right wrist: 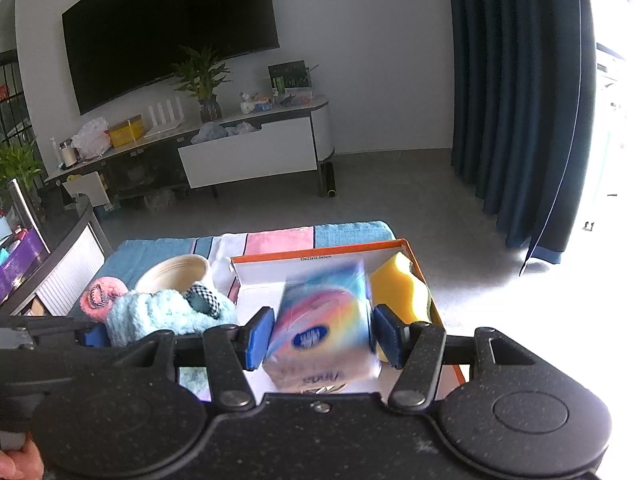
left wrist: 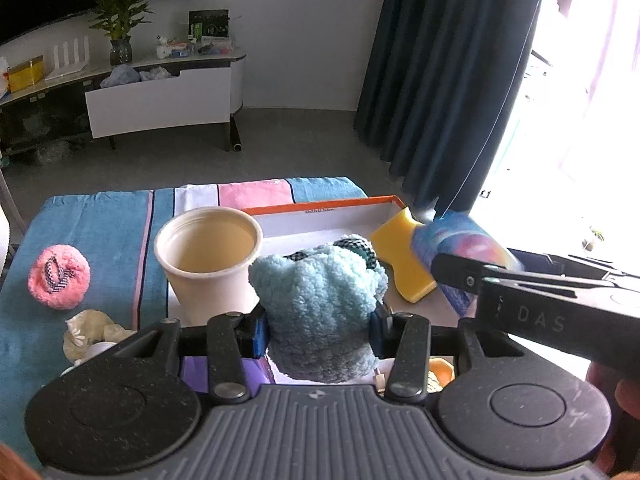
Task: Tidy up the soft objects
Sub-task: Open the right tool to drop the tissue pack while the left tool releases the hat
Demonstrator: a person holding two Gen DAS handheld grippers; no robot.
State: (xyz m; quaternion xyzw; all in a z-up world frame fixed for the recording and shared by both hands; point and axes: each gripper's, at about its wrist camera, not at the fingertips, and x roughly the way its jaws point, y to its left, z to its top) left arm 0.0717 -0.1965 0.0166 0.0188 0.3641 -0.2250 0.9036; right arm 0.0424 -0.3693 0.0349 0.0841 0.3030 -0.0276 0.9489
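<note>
My left gripper [left wrist: 319,330] is shut on a fluffy light-blue plush [left wrist: 320,300] with a checkered bow, held above the near end of the orange-rimmed white box [left wrist: 320,205]. My right gripper [right wrist: 320,336] holds a blurred colourful tissue pack [right wrist: 324,320] between its blue pads [right wrist: 256,338] over the same box [right wrist: 320,249]. A yellow sponge [left wrist: 404,256] lies in the box's far right corner; it also shows in the right wrist view [right wrist: 396,288]. A pink plush puff [left wrist: 58,276] lies on the blue towel at left.
A cream paper cup [left wrist: 208,260] stands left of the box on the striped towel [left wrist: 100,220]. A cream floral soft item [left wrist: 90,330] lies near my left gripper. A TV stand [right wrist: 240,148] and dark curtains [right wrist: 516,100] stand beyond the table.
</note>
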